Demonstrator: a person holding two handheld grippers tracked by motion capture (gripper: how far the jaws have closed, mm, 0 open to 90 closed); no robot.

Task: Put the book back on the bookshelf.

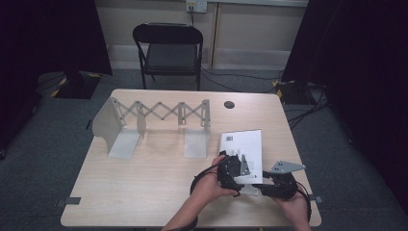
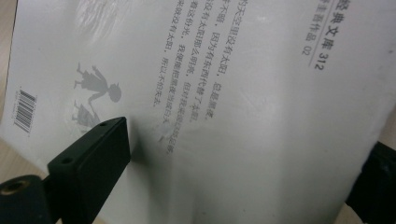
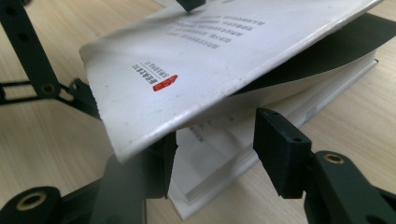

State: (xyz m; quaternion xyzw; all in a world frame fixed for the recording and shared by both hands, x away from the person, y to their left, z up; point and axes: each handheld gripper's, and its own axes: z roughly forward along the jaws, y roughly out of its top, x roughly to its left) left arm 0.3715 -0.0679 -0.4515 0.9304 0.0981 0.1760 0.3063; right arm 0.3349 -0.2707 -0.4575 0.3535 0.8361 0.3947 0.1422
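A white paperback book (image 1: 243,144) lies on the table's right front. Its back cover (image 2: 233,93), printed with text and a barcode, is raised off the page block (image 3: 219,154). My left gripper (image 1: 236,166) is at the book's near left edge with its jaws wide open, one finger (image 2: 93,158) lying against the cover's face. My right gripper (image 3: 215,144) points at the book's near corner. Its jaws are open, one finger (image 3: 159,163) under the raised cover and the other finger (image 3: 280,149) outside the pages. In the high view the right gripper (image 1: 260,187) is at the near right.
A grey metal expanding bookend rack (image 1: 159,113) stands across the back left of the wooden table (image 1: 144,187). A dark round cap (image 1: 229,104) sits near the far edge. A black folding chair (image 1: 168,48) stands behind the table. Dark curtains hang at both sides.
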